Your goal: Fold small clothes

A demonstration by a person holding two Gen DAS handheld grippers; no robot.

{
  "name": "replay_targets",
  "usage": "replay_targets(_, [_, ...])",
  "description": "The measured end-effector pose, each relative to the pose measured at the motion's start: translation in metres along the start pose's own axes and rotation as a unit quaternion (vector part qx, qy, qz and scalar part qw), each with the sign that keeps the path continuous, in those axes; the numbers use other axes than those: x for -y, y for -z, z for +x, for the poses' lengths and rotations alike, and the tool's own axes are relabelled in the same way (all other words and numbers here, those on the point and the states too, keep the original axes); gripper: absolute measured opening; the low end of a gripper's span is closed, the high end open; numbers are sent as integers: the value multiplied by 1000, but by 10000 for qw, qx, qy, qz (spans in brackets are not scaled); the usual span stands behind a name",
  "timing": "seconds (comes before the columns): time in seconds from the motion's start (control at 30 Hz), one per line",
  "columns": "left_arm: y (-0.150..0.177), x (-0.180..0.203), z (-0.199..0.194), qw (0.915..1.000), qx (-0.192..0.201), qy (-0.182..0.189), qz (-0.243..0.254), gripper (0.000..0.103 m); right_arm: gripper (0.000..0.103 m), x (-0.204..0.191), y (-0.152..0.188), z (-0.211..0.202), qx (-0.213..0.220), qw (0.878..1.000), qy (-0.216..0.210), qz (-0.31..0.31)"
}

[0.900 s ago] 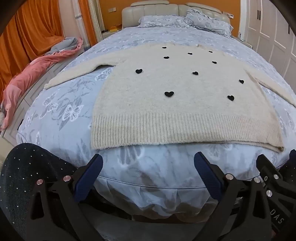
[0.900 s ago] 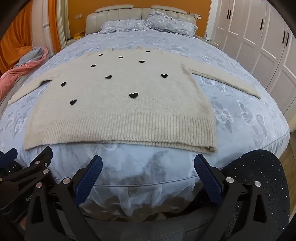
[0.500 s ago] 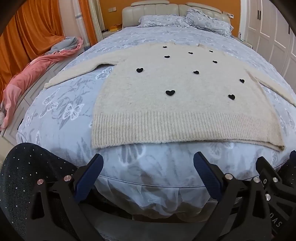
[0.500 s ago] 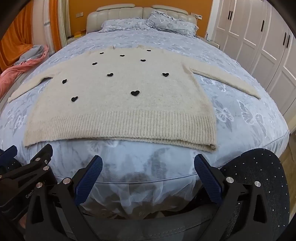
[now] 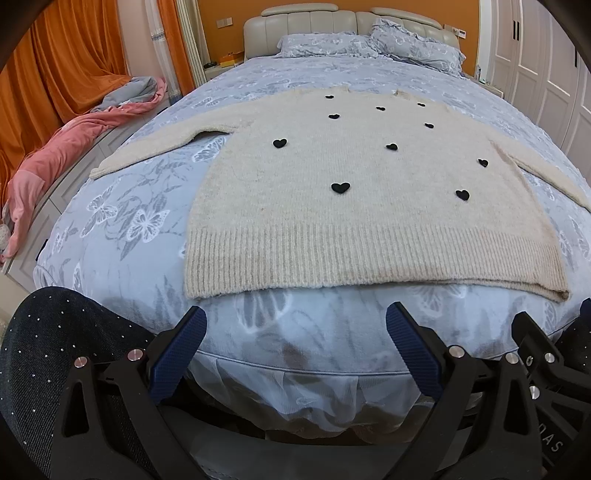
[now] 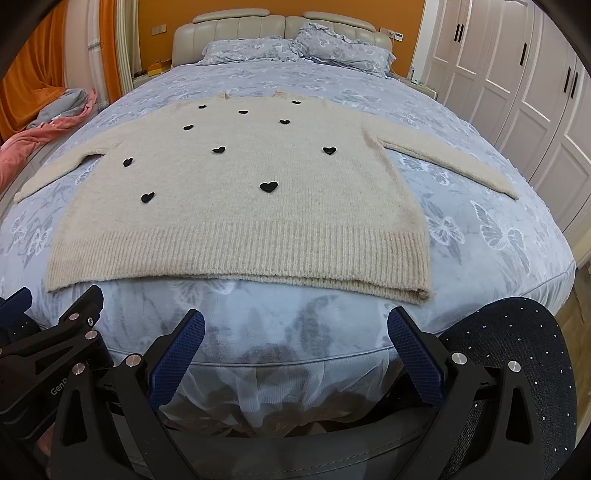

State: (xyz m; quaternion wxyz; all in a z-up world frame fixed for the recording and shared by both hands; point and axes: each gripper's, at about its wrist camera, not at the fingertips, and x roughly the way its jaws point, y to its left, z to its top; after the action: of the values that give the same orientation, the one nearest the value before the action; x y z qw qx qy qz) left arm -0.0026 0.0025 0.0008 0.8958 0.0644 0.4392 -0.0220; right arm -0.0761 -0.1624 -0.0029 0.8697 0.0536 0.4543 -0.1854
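Both grippers are edging toward the foot of the bed

The left gripper (image 5: 295, 345) and right gripper (image 6: 295, 345) are creeping slightly forward, jaws spread as before; the cream sweater (image 5: 369, 206) is sitting a touch closer to each lens than a second ago.

I'm looking at a home bedroom. A bed (image 5: 110, 221) with a padded headboard (image 6: 240, 22) and pillows (image 6: 343, 48) fills my view, with orange curtains (image 5: 74, 66) left and white wardrobes (image 6: 517, 85) right.
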Motion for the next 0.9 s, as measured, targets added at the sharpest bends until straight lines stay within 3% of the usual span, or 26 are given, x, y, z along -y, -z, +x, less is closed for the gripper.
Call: replay_targets(0.9, [-1,1,-2,10000,46,-11,13,94,98,-1,1,-1,30,10000,22,-24])
